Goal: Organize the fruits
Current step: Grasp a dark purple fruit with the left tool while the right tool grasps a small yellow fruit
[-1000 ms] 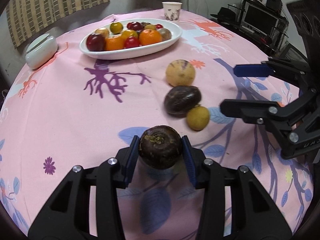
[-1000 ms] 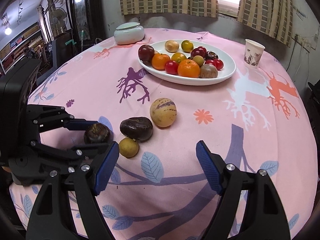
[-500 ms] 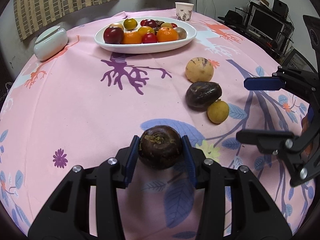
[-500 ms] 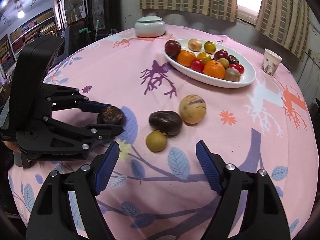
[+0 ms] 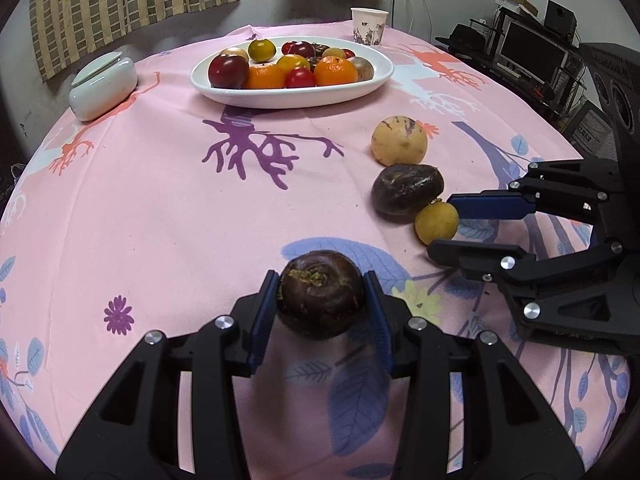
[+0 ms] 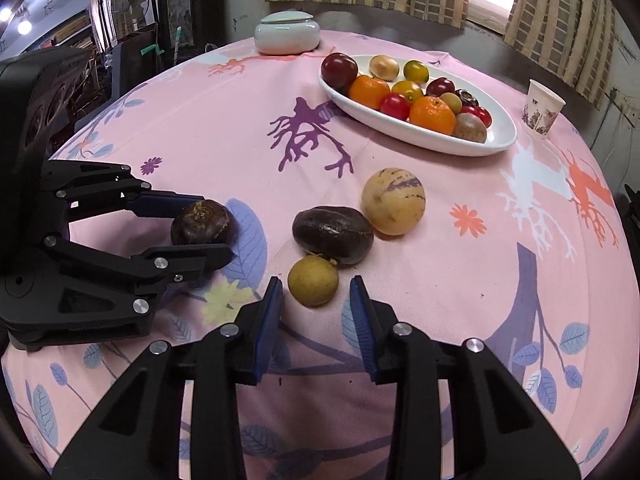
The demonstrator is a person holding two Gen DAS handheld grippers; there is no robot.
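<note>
A: Left wrist view. The left gripper (image 5: pixel 322 300) was clamped on the dark round fruit (image 5: pixel 321 293), both pads pressed to its sides above the pink tablecloth (image 5: pixel 160 220). What lay beyond?

B: The white platter (image 5: pixel 292 96), full of fruit, stood far off. The right gripper (image 5: pixel 440 226) reached in with its jaws apart around the small yellow fruit (image 5: pixel 436 224).

A: And the right wrist view?

B: The small yellow fruit (image 6: pixel 313 280) sat just ahead of the right gripper (image 6: pixel 316 292), between the blue pads, ungripped, touching the dark oval fruit (image 6: pixel 333 234). The striped yellow melon (image 6: pixel 393 201) lay beside that. The left gripper (image 6: pixel 208 230) held the dark round fruit (image 6: pixel 203 222).
</note>
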